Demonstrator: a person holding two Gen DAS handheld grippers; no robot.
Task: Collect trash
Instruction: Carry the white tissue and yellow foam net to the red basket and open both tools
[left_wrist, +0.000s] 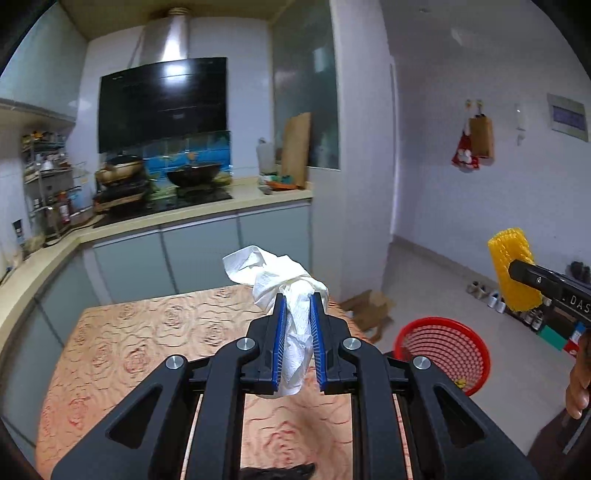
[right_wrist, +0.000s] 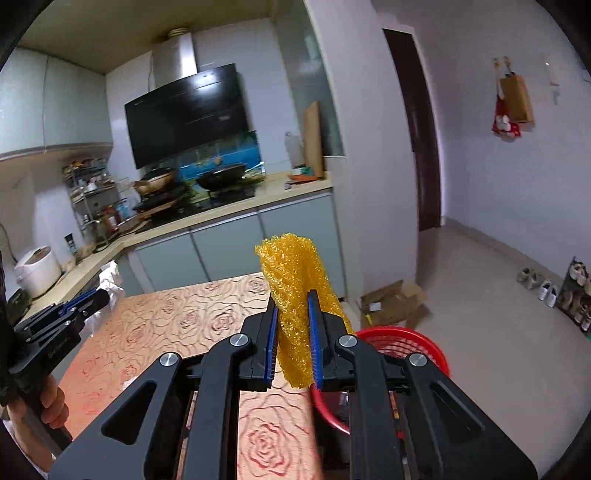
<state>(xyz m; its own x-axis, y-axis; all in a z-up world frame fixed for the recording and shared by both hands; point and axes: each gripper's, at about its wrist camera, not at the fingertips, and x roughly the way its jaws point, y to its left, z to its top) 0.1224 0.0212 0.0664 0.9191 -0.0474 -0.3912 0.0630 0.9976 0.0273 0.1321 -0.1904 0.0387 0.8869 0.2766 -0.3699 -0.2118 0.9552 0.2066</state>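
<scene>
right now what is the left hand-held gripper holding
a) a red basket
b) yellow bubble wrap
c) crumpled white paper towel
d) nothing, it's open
c: in the left wrist view the left hand-held gripper has its blue pads closed on a crumpled white paper towel; the yellow bubble wrap is in the right hand-held gripper, and the red basket sits on the floor beside the table.
</scene>
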